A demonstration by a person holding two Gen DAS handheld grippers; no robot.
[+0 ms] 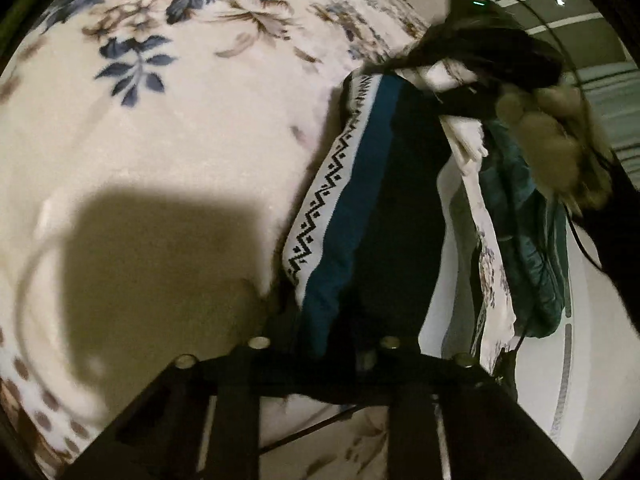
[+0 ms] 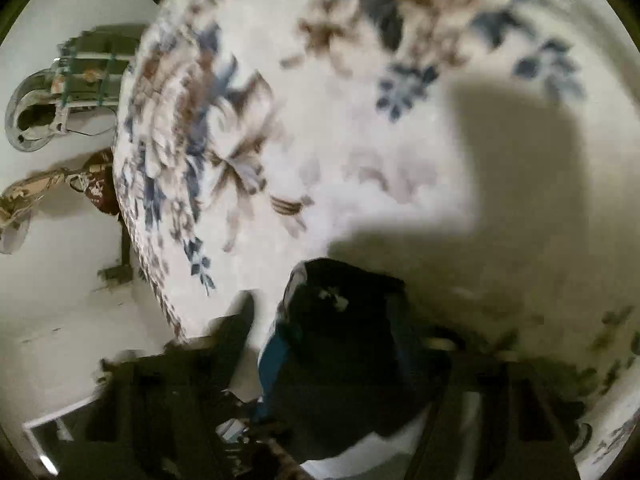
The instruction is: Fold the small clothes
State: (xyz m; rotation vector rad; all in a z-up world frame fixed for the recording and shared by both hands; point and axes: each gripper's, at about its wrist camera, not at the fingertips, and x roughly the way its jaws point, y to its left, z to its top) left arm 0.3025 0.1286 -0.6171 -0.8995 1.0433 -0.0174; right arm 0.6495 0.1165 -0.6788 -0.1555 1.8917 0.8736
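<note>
The left gripper [image 1: 320, 354] has its jaws clenched on the near end of the dark cloth [image 1: 384, 200] with the zigzag stripe. The right gripper [image 2: 340, 360] pinches its far end. The cloth hangs above the flowery blanket [image 1: 180, 140]. To fold it well, both ends should meet evenly, with no sagging middle.

Left claw [image 1: 320, 354] clamped, right claw [image 2: 340, 376] clamped
</note>
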